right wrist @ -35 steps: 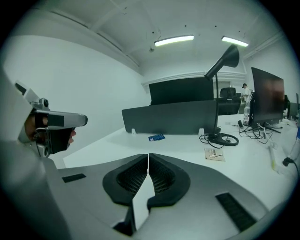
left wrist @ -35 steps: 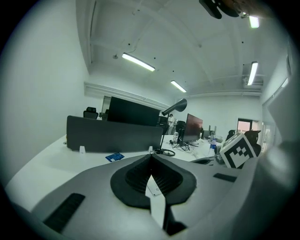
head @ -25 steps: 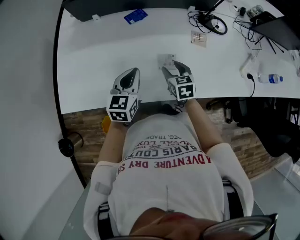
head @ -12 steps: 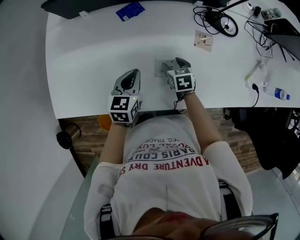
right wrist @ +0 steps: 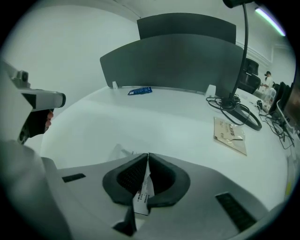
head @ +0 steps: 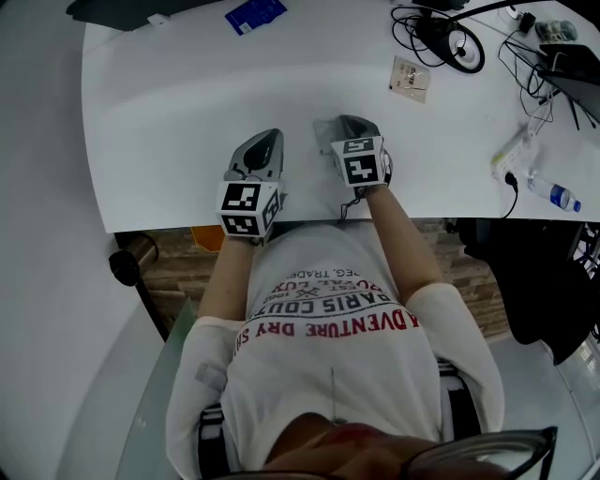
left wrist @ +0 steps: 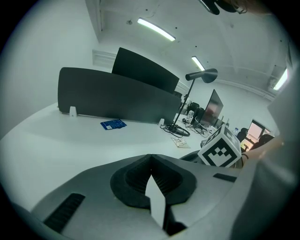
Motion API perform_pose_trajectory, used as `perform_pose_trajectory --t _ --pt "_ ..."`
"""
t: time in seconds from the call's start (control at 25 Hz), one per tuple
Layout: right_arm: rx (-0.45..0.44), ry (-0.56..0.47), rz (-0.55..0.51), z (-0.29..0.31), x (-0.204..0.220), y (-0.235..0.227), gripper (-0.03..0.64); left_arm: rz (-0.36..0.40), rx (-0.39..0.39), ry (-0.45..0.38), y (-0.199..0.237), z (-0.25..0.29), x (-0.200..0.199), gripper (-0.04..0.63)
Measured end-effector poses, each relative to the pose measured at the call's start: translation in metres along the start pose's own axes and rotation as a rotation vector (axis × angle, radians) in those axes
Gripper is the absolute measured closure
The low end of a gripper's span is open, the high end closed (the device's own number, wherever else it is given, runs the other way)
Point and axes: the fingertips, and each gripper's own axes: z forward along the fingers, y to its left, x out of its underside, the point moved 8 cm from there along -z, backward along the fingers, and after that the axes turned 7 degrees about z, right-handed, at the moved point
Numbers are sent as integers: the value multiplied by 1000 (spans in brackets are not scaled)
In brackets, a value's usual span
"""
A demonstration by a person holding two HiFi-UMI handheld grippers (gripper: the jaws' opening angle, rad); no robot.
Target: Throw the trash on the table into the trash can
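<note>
A crumpled clear wrapper with a printed white label (right wrist: pixel 143 194) lies on the white table (head: pixel 169 141) near its front edge. My right gripper (head: pixel 345 124) (right wrist: pixel 148 154) has just closed and is now shut on the wrapper, whose clear edge (right wrist: pixel 119 152) sticks out past the tips. Beside it on the left, my left gripper (head: pixel 269 141) (left wrist: pixel 151 157) is shut with a white slip of paper (left wrist: pixel 157 201) pinched between its pads. A flat sachet packet (head: pixel 409 77) (right wrist: pixel 229 133) lies farther back on the right.
A blue card (head: pixel 255 13) lies at the back by the dark screens. Coiled cables (head: pixel 441 37), a power strip (head: pixel 511 155) and a water bottle (head: pixel 548 192) crowd the right side. On the floor at left are a dark round container (head: pixel 131 260) and something orange (head: pixel 204 234).
Both grippers have come down toward the table. The right gripper's jaws, open over the clear wrapper before, are now closed on it.
</note>
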Motion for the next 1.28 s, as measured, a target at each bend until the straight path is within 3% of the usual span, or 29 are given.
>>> perform_pose_trajectory --t 0.16,0.32,0.56,0.92,1.08,1.28 --pt "-12 5 -77 0 0 2 591 -7 6 12 -5 4 3 572" --pt "-85 -7 -27 -7 1 -4 591 0 -6 -5 -12 0 1 572" --pt "-180 -126 -78 -34 -22 14 591 -29 -111 -65 -17 -34 2 572" --pt "-455 -171 -249 -46 -46 125 591 -190 -427 -153 3 -142 57 572" --pt "-588 -144 -341 -52 -39 200 591 -288 -578 -176 14 -209 100 572" --pt "-774 -77 -542 -58 -15 320 591 -448 -788 -220 27 -295 164 572"
